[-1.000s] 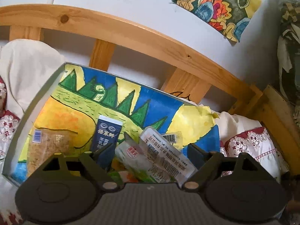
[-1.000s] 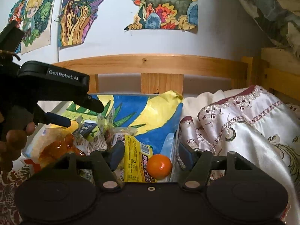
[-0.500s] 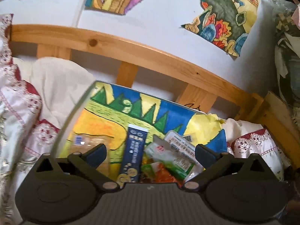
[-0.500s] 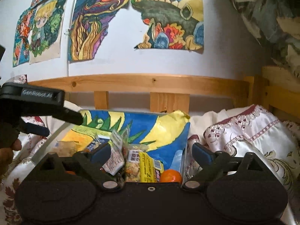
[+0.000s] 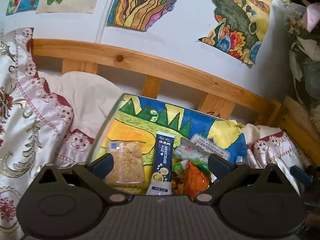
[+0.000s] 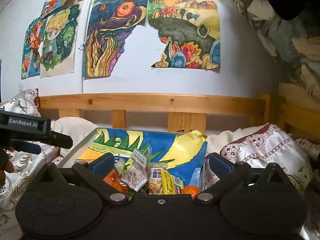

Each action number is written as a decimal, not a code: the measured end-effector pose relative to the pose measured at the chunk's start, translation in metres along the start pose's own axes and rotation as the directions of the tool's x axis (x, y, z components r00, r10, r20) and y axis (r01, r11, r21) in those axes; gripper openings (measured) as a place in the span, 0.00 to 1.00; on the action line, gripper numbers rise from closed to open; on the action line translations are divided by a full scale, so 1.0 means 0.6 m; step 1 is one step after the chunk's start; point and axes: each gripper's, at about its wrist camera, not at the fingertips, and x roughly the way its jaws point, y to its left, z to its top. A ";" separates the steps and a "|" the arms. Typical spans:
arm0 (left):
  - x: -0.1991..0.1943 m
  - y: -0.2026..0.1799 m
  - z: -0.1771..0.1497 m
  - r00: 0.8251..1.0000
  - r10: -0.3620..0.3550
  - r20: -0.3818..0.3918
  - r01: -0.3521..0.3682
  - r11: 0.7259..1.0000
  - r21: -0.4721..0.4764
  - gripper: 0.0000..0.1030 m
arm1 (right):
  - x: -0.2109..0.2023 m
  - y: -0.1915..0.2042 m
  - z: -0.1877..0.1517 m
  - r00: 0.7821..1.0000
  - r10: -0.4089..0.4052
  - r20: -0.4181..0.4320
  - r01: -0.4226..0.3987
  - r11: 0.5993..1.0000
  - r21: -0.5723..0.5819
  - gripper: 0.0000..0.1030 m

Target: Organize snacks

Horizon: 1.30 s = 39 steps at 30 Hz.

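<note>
A tray lined with a colourful painting (image 5: 140,120) (image 6: 180,142) lies on the bed and holds several snacks. In the left wrist view I see a clear pack of crumbly biscuit (image 5: 127,166), a dark blue stick pack (image 5: 163,164), an orange pack (image 5: 195,177) and a white labelled pack (image 5: 210,147). In the right wrist view I see a yellow pack (image 6: 169,183), a small orange (image 6: 190,190) and a white wrapper (image 6: 136,175). My left gripper (image 5: 160,165) is open and empty above the snacks. My right gripper (image 6: 160,165) is open and empty too.
A wooden bed rail (image 5: 160,64) (image 6: 152,104) runs behind the tray. Embroidered satin pillows lie to the left (image 5: 26,108) and right (image 6: 266,152). Paintings hang on the wall (image 6: 112,38). The left gripper (image 6: 30,132) shows at the left in the right wrist view.
Both grippers have pulled back and up from the tray, so more wall and pillows show. Both have opened wider. The snacks lie as before.
</note>
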 end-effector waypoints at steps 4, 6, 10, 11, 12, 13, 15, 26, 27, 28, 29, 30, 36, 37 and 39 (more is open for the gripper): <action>-0.024 0.007 -0.013 1.000 0.011 0.009 -0.011 1.000 0.012 0.99 | -0.020 0.007 0.002 1.000 0.005 0.004 -0.005 1.000 0.004 0.99; -0.035 0.013 -0.020 1.000 0.019 0.012 -0.019 1.000 0.014 0.99 | -0.030 0.010 0.003 1.000 0.006 0.005 -0.006 1.000 0.008 0.99; -0.058 0.027 -0.032 0.999 0.039 0.020 -0.039 0.999 0.023 0.99 | -0.045 0.017 0.006 1.000 0.003 0.007 -0.003 1.000 0.013 0.99; -0.064 0.030 -0.036 0.999 0.047 0.024 -0.047 0.998 0.028 0.99 | -0.049 0.019 0.006 1.000 0.003 0.005 -0.003 1.000 0.016 0.99; -0.070 0.033 -0.040 0.998 0.053 0.027 -0.054 0.998 0.034 0.99 | -0.052 0.022 0.006 1.000 0.002 0.004 -0.002 1.000 0.019 0.99; -0.076 0.037 -0.044 0.998 0.059 0.030 -0.060 0.997 0.039 0.99 | -0.056 0.025 0.006 1.000 0.002 0.001 -0.002 1.000 0.022 0.99; -0.090 0.044 -0.055 0.997 0.069 0.034 -0.071 0.996 0.045 0.99 | -0.066 0.031 0.004 1.000 0.005 -0.007 -0.005 1.000 0.028 0.99; -0.153 0.086 -0.111 0.992 0.121 0.037 -0.123 0.990 0.064 0.99 | -0.136 0.072 -0.029 0.998 0.013 -0.068 -0.008 0.998 0.064 0.99; -0.158 0.089 -0.115 0.992 0.121 0.039 -0.123 0.990 0.063 0.99 | -0.144 0.075 -0.032 0.997 0.012 -0.073 -0.007 0.998 0.068 0.99; -0.163 0.091 -0.118 0.992 0.120 0.040 -0.123 0.990 0.063 0.99 | -0.150 0.078 -0.034 0.997 0.011 -0.076 -0.006 0.997 0.071 0.99; -0.168 0.093 -0.122 0.992 0.119 0.041 -0.122 0.990 0.064 0.99 | -0.156 0.082 -0.036 0.997 0.011 -0.080 -0.005 0.997 0.073 0.99; -0.171 0.095 -0.124 0.992 0.119 0.042 -0.122 0.990 0.065 0.99 | -0.161 0.084 -0.038 0.996 0.011 -0.084 -0.004 0.997 0.075 0.99; -0.189 0.105 -0.141 0.992 0.120 0.045 -0.123 0.990 0.067 1.00 | -0.189 0.100 -0.052 0.995 0.007 -0.104 0.002 0.997 0.082 0.99; -0.190 0.106 -0.144 0.992 0.117 0.041 -0.119 0.991 0.063 1.00 | -0.192 0.102 -0.054 0.994 0.007 -0.108 0.002 0.997 0.083 0.99; -0.192 0.107 -0.150 0.993 0.113 0.033 -0.115 0.991 0.069 1.00 | -0.198 0.106 -0.059 0.994 0.004 -0.113 0.006 0.996 0.084 0.99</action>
